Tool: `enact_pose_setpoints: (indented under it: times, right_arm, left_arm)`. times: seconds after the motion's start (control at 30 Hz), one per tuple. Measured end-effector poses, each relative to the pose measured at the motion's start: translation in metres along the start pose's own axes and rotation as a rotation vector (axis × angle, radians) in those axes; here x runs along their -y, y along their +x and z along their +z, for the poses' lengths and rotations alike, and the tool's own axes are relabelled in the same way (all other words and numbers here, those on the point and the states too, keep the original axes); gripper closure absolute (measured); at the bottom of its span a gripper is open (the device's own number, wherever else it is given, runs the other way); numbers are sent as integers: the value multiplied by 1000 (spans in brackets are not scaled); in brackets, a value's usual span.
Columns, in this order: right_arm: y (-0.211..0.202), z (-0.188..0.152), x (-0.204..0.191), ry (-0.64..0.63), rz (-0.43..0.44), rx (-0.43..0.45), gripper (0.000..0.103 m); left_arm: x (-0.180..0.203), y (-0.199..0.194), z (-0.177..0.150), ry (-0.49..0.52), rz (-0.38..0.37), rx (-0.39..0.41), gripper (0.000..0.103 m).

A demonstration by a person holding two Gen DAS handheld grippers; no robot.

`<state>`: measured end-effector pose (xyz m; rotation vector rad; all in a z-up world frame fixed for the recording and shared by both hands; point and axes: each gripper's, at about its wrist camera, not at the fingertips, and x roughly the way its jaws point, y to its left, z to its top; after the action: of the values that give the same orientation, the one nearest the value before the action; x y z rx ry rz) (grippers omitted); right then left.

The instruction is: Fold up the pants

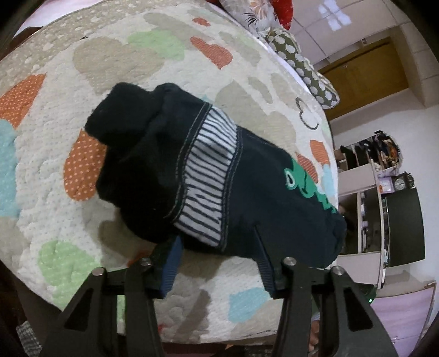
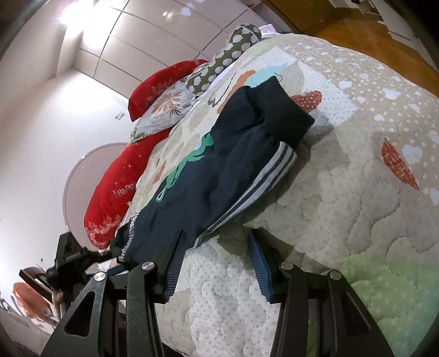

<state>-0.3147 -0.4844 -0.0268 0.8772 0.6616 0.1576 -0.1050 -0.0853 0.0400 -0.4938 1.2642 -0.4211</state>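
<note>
The dark navy pants [image 1: 208,164], with a striped band and a green print, lie folded in a bundle on the quilted bed cover [image 1: 82,68]. My left gripper [image 1: 216,241] is at the bundle's near edge. The cloth fills the gap between its fingertips, and it is shut on that edge. In the right wrist view the same pants [image 2: 219,164] stretch away along the bed. Their near end reaches the left gripper [image 2: 115,261] at the lower left. My right gripper [image 2: 216,239] stands open. The striped side edge lies by its left finger, and its right pad [image 2: 258,261] is off the cloth.
Red and floral pillows [image 2: 153,90] and a dotted cushion [image 2: 233,46] lie at the head of the bed. The bed edge [image 1: 333,164] drops off just beyond the pants, with shelves and a dark screen [image 1: 403,228] past it. Wooden floor [image 2: 343,24] lies on the far side.
</note>
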Motion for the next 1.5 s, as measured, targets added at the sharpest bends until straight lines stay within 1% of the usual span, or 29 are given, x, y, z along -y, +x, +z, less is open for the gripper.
enact_pose_setpoints:
  times: [0.03,0.13,0.23,0.27,0.33,0.4,0.43,0.47,0.5,0.57,0.6,0.67,0.77,0.83,0.9,0.93,1.0,1.07,1.17,1.2,1.23,1.27,1.3,1.37,1.43,1.5]
  right_arm:
    - [0,0,0,-6,0,-1,53]
    - [-1,-2,0,-20,-3,1,53]
    - [-1,-3,-2,-36,-18,3,53]
    - [0,-3,-3,-39,-23,1,53]
    - [2,-1,-5,-43,-33,-5,53]
    - [3,2,-7,-40,-41,-24,53]
    - [2,4,-8,-33,-40,-39,53]
    - [1,7,-10,-24,-33,-55,49]
    - [0,10,-15,-16,-1,-70,49]
    - [-1,12,-23,-4,84,-96,49]
    - [1,12,-30,7,149,-122,49]
    - [12,10,-42,18,228,-175,49]
    - [50,3,-62,70,377,-314,49]
    - [72,1,-73,104,436,-370,49]
    - [94,2,-84,122,450,-398,48]
    - [101,3,-88,116,440,-400,48]
    - [110,6,-91,101,374,-380,48]
    - [107,15,-86,102,292,-317,48]
    - [80,31,-71,77,131,-168,48]
    - [74,35,-67,75,92,-144,48]
    - [66,42,-59,79,31,-114,48]
    - [59,47,-51,84,-24,-87,51]
    - [56,52,-47,90,-46,-71,64]
    - [45,62,-35,129,-63,-49,80]
    - [39,72,-36,121,-64,-24,80]
    - [37,87,-45,76,-65,-9,80]
  left_arm:
    - [0,1,0,4,0,-3,67]
    - [-1,4,1,-6,-7,-6,75]
    - [-2,7,5,-13,-27,-10,76]
    - [-2,10,8,-21,-44,-15,76]
    - [-4,19,13,-43,-69,-39,75]
    - [-5,31,17,-73,-97,-80,74]
    - [-4,32,16,-71,-101,-83,79]
    - [-1,31,17,-59,-105,-72,89]
    - [2,29,17,-43,-106,-63,99]
    - [7,20,18,-37,-130,-34,99]
    - [9,16,19,-34,-138,-24,99]
    - [16,5,21,-17,-161,3,99]
    - [23,-9,24,7,-181,37,99]
    - [26,-15,26,16,-191,49,99]
    - [27,-18,27,21,-200,55,99]
    - [27,-19,27,24,-203,58,99]
    - [26,-21,28,29,-202,66,99]
    - [23,-23,29,30,-202,74,99]
    - [15,-23,31,21,-207,79,99]
    - [14,-22,33,16,-208,79,99]
    - [11,-21,34,11,-207,78,99]
    - [10,-19,36,7,-205,76,99]
    - [9,-17,37,4,-203,75,99]
    - [9,-15,41,4,-199,75,99]
    - [13,-13,50,15,-184,85,99]
    - [18,-10,63,26,-165,101,99]
